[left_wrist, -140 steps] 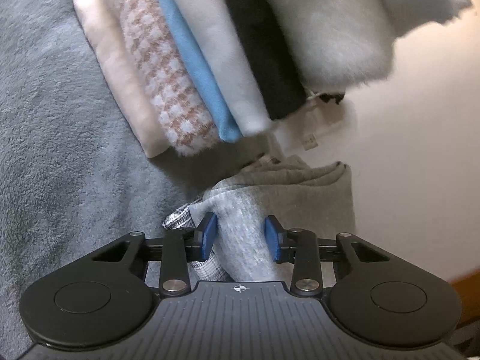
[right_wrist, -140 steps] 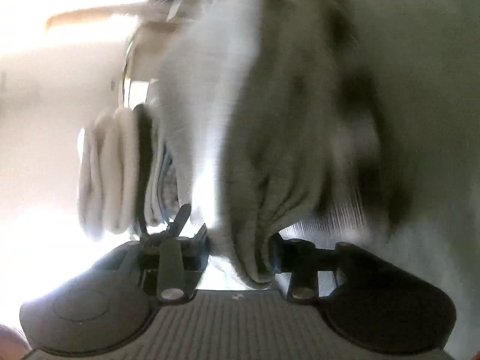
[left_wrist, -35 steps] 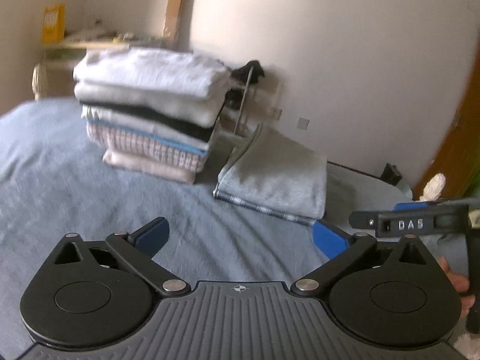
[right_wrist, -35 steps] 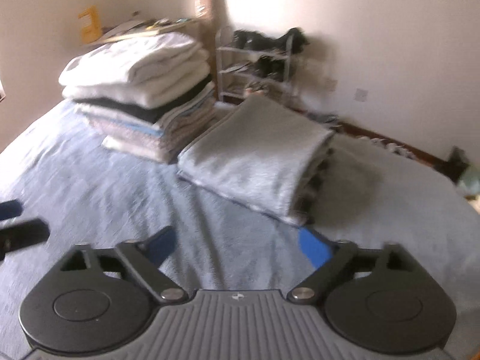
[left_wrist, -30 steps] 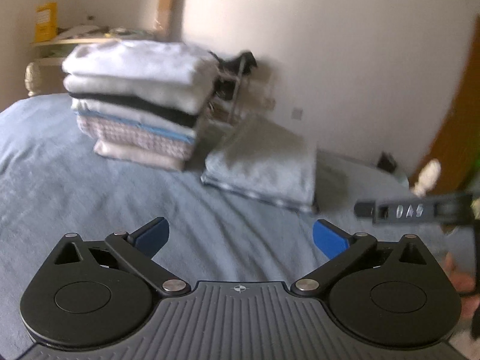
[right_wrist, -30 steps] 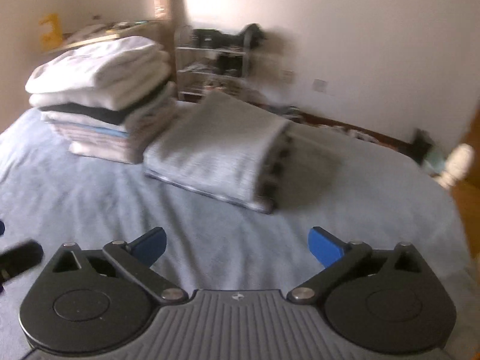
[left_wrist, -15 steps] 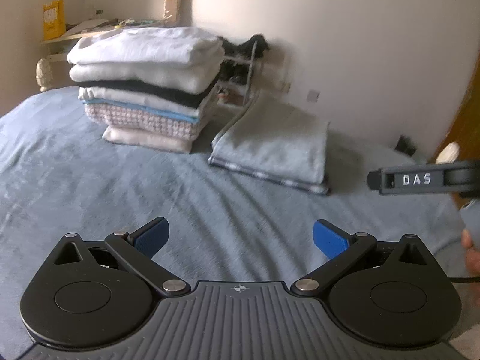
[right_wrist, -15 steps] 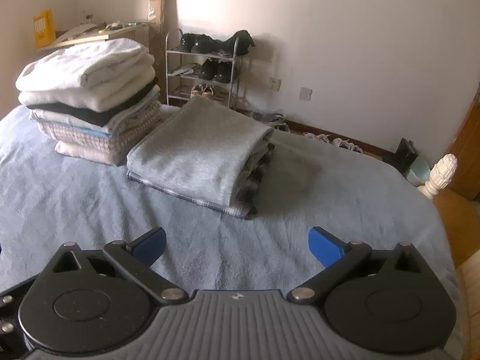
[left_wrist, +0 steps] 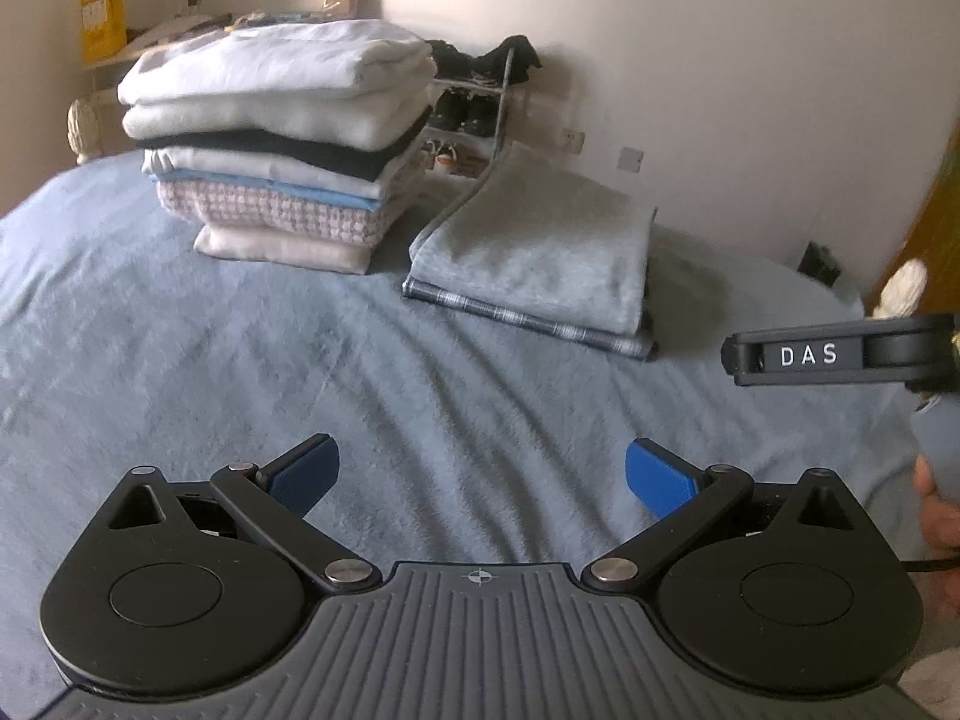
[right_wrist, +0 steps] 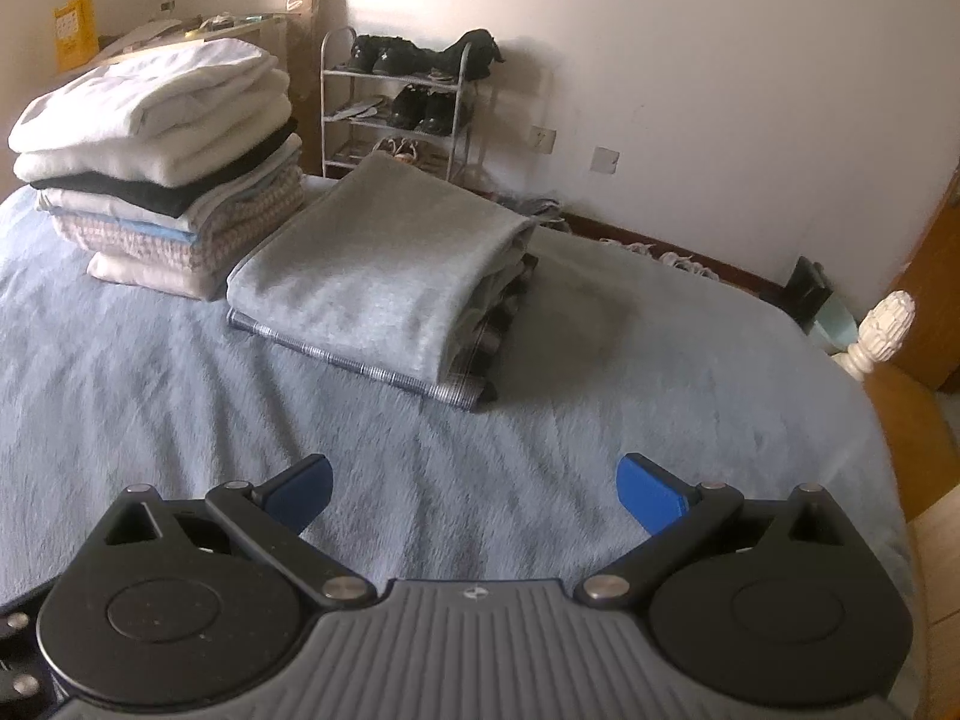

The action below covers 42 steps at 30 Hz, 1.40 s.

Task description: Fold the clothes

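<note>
Folded grey garment (right_wrist: 384, 276) lies flat on the bed (right_wrist: 540, 420), a plaid-edged layer showing beneath its near and right edges. Just to its left, touching or nearly so, stands a tall stack of folded clothes (right_wrist: 162, 168): white pieces on top, a black one under them, then pale, blue and houndstooth layers, with a cream piece at the bottom. In the left wrist view the same garment (left_wrist: 540, 246) sits right of the stack (left_wrist: 282, 144), both toward the far side of the blue-grey bedcover (left_wrist: 180, 360).

Left tongs (left_wrist: 480, 474) hover over bare bedcover, blue pads spread wide apart with nothing between them. Right tongs (right_wrist: 474, 489) are likewise spread wide and empty, held well short of the grey garment. At the right edge of the left wrist view, part of the other tool (left_wrist: 840, 357) shows, marked "DAS", with a bit of the person's hand (left_wrist: 942, 510) below it.

Behind the bed, a metal shoe rack (right_wrist: 396, 102) with dark shoes stands against the pale wall (right_wrist: 720, 60). A white carved bedpost finial (right_wrist: 882, 324) rises at the right, beside a wooden door (right_wrist: 936, 276). A yellow box (right_wrist: 75, 30) sits on a shelf at the far left.
</note>
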### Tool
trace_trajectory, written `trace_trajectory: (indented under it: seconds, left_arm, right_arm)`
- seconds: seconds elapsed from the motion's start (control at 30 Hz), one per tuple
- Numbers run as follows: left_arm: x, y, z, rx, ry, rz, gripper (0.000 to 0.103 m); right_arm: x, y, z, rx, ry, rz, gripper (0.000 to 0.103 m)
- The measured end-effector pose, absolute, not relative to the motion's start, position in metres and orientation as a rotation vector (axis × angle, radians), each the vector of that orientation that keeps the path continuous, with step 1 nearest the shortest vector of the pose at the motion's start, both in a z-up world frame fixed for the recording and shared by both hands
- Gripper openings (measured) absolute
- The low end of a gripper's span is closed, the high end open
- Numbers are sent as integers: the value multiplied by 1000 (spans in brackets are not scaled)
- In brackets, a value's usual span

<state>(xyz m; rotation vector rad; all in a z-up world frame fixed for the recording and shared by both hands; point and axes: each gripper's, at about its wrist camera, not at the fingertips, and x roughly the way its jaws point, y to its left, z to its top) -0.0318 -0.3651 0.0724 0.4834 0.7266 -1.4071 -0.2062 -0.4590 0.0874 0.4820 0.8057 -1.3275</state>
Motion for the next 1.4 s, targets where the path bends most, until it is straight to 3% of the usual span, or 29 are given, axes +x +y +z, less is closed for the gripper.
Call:
trace_trajectory:
  seconds: [1.4]
  left_arm:
    - [-50, -365, 87, 479, 725, -1374, 100]
  right_arm:
    - [-221, -455, 93, 424, 812, -1313, 103]
